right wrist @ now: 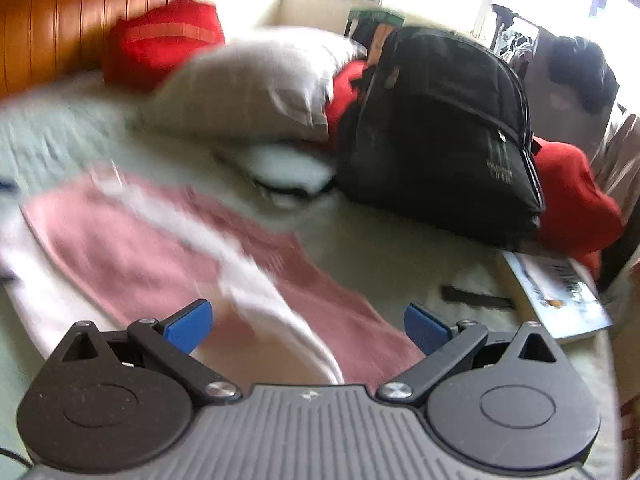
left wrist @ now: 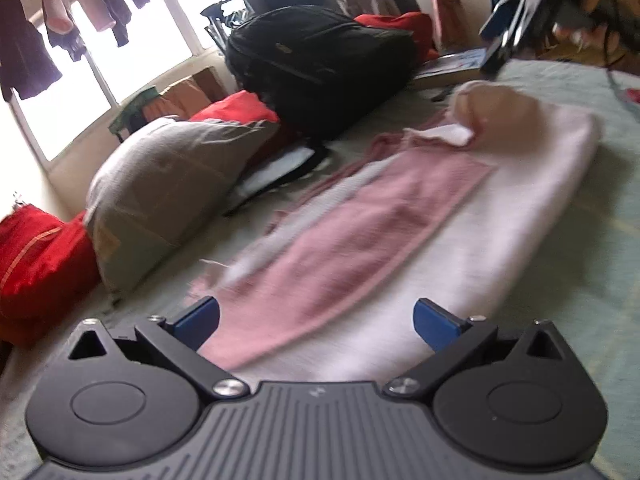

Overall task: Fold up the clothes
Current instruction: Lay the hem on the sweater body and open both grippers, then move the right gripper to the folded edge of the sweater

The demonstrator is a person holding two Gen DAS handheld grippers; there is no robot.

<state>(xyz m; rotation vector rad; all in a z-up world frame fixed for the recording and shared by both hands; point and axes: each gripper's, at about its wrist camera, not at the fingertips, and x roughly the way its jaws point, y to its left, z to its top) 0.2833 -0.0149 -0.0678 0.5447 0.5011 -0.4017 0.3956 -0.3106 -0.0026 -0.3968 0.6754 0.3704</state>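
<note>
Both hand-held grippers, left [left wrist: 316,322] and right [right wrist: 308,326], hover with blue pads spread wide, holding nothing. Before them a pink-and-white garment [left wrist: 360,216] lies flat and long on the pale green bed [left wrist: 600,264], beside a plump grey pillow [left wrist: 168,184] and a black backpack [left wrist: 320,64].

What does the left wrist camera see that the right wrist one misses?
Only the left view shows clothes hanging by the window, and the other claw raised at top right. Only the right view shows the orange headboard and a dark strap on the bed. Both show the pink and white garment, grey pillow, black backpack, book, and an open claw in front.
</note>
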